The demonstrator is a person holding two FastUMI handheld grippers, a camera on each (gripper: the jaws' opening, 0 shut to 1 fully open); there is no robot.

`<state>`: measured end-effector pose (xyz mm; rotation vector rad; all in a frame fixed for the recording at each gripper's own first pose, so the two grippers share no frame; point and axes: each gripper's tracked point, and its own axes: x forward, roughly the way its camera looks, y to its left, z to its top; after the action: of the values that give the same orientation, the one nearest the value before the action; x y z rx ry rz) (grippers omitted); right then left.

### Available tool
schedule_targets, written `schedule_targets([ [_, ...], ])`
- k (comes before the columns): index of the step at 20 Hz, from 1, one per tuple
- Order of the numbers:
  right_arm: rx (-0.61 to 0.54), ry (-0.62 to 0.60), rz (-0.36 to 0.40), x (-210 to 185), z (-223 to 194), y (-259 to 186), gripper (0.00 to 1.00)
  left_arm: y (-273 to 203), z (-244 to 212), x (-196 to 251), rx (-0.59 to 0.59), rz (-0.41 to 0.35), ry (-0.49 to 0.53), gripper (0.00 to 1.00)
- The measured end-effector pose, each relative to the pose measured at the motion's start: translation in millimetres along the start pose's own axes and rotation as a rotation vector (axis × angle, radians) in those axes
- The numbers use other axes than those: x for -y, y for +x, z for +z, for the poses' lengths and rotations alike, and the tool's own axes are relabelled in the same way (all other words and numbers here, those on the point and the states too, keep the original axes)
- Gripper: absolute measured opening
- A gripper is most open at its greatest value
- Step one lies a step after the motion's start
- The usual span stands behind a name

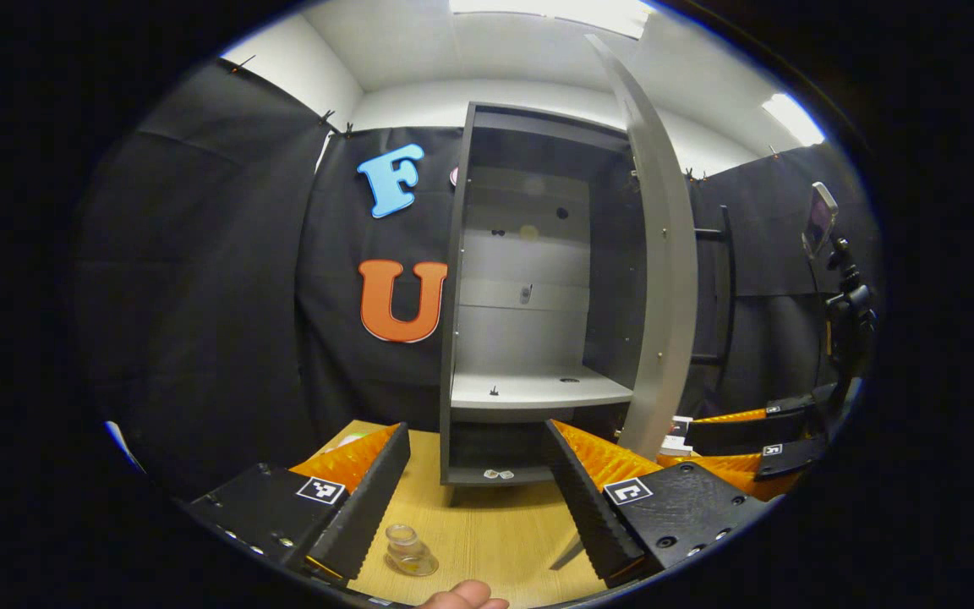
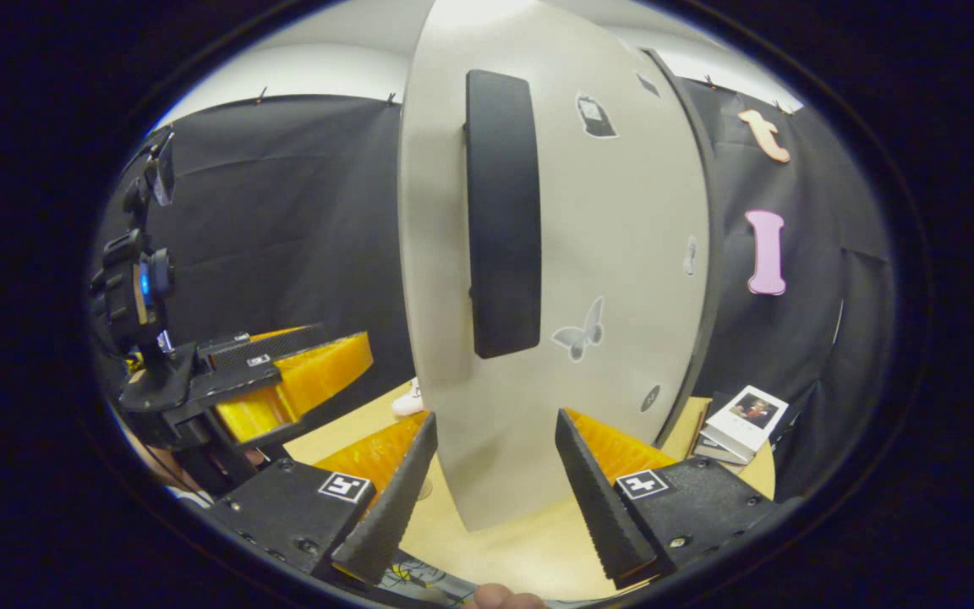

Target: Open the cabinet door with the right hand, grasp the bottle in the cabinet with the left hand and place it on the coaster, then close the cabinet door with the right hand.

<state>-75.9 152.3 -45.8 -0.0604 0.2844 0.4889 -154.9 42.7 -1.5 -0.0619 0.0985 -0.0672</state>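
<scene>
The grey cabinet (image 1: 538, 254) stands with its door (image 1: 664, 279) swung wide to the right, and its white shelf (image 1: 538, 391) is bare. A small clear bottle (image 1: 407, 550) stands upright on the wooden table (image 1: 495, 524), close to my left gripper's left finger; I cannot tell whether the round base under it is the coaster. My left gripper (image 1: 477, 425) is open and holds nothing. My right gripper (image 2: 495, 414) is open, its fingers on either side of the door's (image 2: 614, 254) lower part, below the black handle (image 2: 502, 211). Across the table it appears again as the right gripper (image 1: 757, 444).
A phone on a tripod (image 1: 842, 279) stands at the right of the cabinet. Small booklets (image 2: 745, 419) lie at the table's far corner behind the door. The left gripper (image 2: 284, 381) hovers beside a camera stand (image 2: 136, 288). A person's fingertip (image 1: 463, 597) shows at the near edge.
</scene>
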Motion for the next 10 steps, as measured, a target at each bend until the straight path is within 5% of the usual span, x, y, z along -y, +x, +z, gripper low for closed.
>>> schedule_targets([
  [5,0.023,-0.033,0.029,-18,23,35,0.92,-13,-6,-3,-0.001,0.01,-0.006,0.95],
  [10,0.041,-0.06,0.051,4,33,62,0.91,-12,-19,16,-0.017,0.031,0.027,0.95],
])
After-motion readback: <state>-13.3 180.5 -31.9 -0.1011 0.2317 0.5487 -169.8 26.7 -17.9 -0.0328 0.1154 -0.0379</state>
